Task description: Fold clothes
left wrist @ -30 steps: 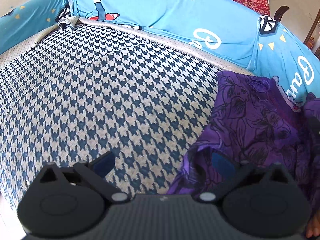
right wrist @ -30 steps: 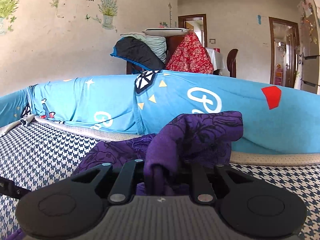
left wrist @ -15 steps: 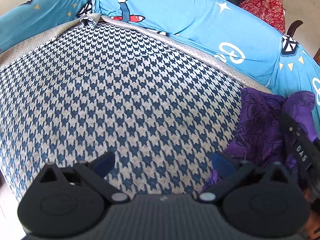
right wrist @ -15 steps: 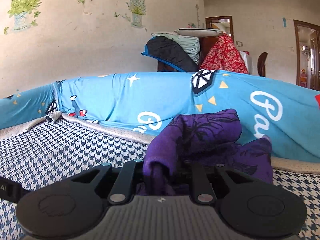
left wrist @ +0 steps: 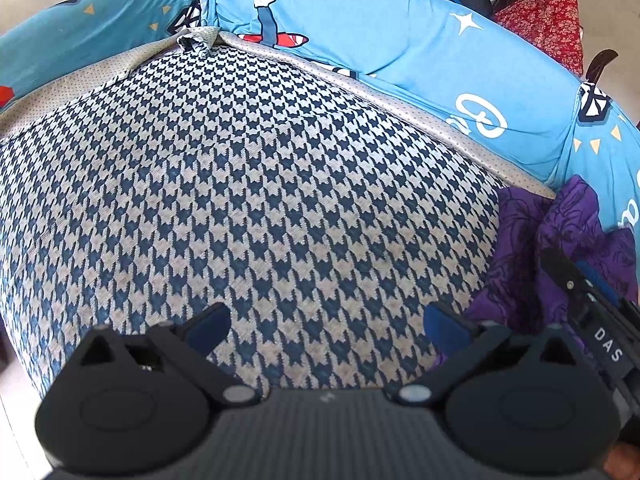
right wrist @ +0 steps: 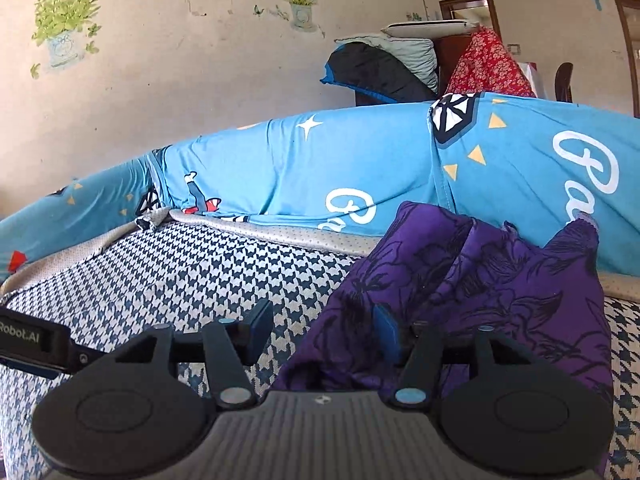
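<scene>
One thing has just changed: the right gripper [right wrist: 322,336], which a moment ago pinched a bunch of the purple floral garment [right wrist: 480,300], is opening its jaws. Its pads now stand apart, and the cloth slumps against the right-hand pad rather than being clamped. The garment lies in a crumpled heap on the houndstooth cushion [left wrist: 240,200], up against the blue printed bolster [right wrist: 320,168] — dropped there, not folded. The left gripper [left wrist: 326,322] hangs with jaws spread wide over bare cushion, holding nothing, the garment off to its right. Folding proper looks yet to begin — the cloth likely needs spreading flat first.
</scene>
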Action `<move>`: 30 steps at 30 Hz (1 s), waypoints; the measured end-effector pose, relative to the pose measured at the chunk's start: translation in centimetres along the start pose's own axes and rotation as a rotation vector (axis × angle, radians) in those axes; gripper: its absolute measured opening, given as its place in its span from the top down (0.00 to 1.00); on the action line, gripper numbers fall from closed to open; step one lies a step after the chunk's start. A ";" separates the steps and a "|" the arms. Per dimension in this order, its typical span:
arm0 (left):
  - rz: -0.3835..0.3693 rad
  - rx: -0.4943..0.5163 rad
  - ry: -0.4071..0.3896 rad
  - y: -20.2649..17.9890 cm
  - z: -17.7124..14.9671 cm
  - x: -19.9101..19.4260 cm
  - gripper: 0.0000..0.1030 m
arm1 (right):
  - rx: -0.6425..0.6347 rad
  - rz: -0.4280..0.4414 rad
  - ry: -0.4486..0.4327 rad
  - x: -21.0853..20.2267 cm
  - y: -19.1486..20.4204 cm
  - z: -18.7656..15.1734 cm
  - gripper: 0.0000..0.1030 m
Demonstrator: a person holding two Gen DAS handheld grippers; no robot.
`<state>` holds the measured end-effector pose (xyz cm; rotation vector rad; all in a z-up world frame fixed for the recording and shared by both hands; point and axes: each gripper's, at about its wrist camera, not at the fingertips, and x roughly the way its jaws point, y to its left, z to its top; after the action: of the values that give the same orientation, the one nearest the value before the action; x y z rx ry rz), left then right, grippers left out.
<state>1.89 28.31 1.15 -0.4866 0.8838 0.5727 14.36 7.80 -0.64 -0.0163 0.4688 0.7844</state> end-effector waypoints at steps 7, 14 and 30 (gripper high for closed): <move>-0.007 -0.009 0.000 -0.2 -0.2 -0.3 0.00 | 0.042 -0.059 -0.032 0.2 -1.1 1.4 0.45; -0.005 0.041 0.005 -1.3 -0.6 -0.1 0.00 | 0.096 -0.103 -0.054 2.4 -2.1 2.7 0.34; 0.001 0.098 0.052 -2.7 -1.7 0.9 0.00 | 0.108 -0.076 0.026 6.0 -3.1 0.7 0.90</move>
<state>3.12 25.49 -0.07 -0.4135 0.9566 0.5165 20.46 9.78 -2.96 0.0558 0.5318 0.6843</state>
